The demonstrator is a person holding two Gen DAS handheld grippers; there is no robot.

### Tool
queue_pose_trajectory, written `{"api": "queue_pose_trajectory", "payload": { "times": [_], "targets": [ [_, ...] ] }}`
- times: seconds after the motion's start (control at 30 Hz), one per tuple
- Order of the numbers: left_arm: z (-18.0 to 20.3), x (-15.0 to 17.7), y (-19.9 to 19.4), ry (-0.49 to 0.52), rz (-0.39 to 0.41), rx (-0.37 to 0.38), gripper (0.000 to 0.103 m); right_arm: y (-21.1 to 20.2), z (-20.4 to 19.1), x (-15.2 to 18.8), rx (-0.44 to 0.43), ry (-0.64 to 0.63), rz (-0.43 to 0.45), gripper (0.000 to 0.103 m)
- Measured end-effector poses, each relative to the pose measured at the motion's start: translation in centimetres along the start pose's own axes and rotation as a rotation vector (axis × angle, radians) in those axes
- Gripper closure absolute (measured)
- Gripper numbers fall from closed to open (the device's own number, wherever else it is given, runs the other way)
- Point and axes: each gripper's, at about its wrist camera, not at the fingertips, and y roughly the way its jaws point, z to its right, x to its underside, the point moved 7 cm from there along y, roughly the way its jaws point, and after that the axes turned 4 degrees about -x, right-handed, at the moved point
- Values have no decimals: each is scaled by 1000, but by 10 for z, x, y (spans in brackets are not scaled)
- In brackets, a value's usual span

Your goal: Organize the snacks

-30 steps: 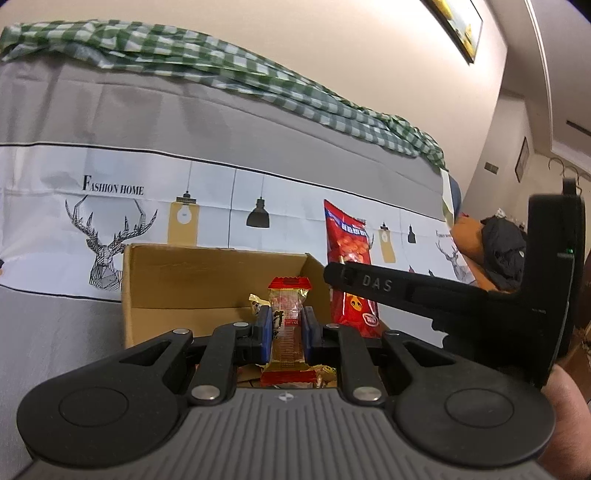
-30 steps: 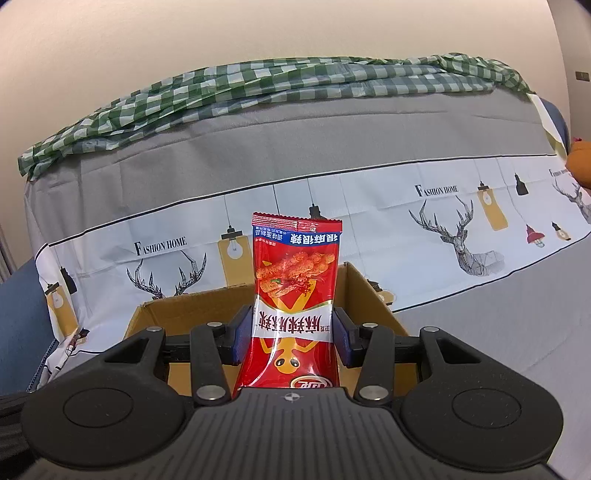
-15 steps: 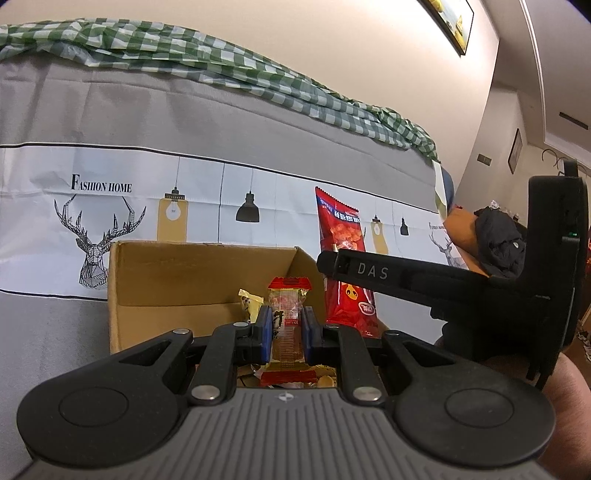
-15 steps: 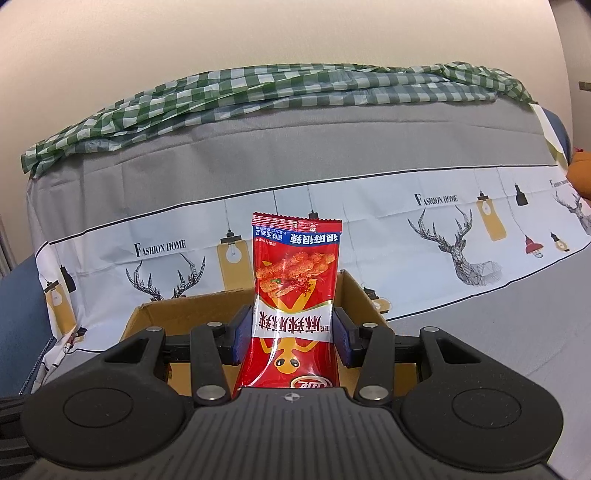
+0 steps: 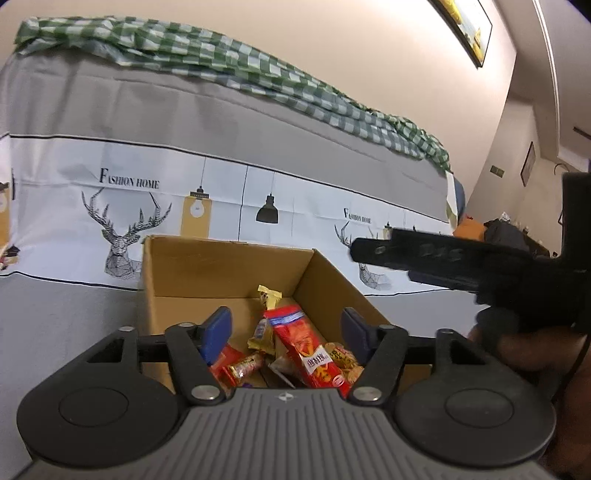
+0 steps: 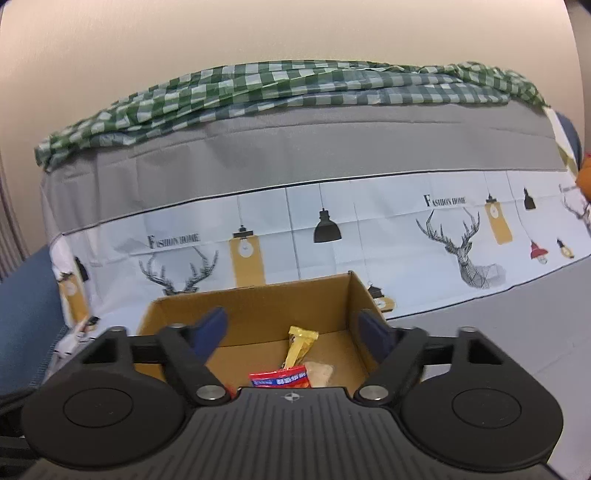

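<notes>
An open cardboard box stands on the grey cloth and holds several snack packets. My left gripper is open and empty above the box. Below it lie a long red snack bag, a small red and gold candy and a yellow-wrapped packet. My right gripper is open and empty over the same box. Under it I see the red bag's top edge and the yellow packet. The right gripper also shows in the left wrist view, at the right.
A grey sofa cover printed with deer and lamps rises behind the box, with a green checked cloth along its top. A framed picture hangs on the wall at upper right. Dark clutter sits at the far right.
Both grippers have opened and let go of their packets. The red bag and the small candy now lie in the box. Both grippers have tilted down towards the box.
</notes>
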Motion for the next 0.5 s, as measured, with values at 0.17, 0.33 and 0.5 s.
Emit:
{"api": "queue_pose_trajectory", "payload": {
  "times": [0.17,0.33,0.5],
  "targets": [
    [-1,-11,-48,-102,-22,-15,16,-48,-4,-4,-71,18,-17,6],
    [17,2,-89,-101,18,-104,8,-100,4,21,-78,27,-17,1],
    [13,51,-79,-163,-97,-164,1,-115,14,61,-50,63,-45,1]
  ]
}}
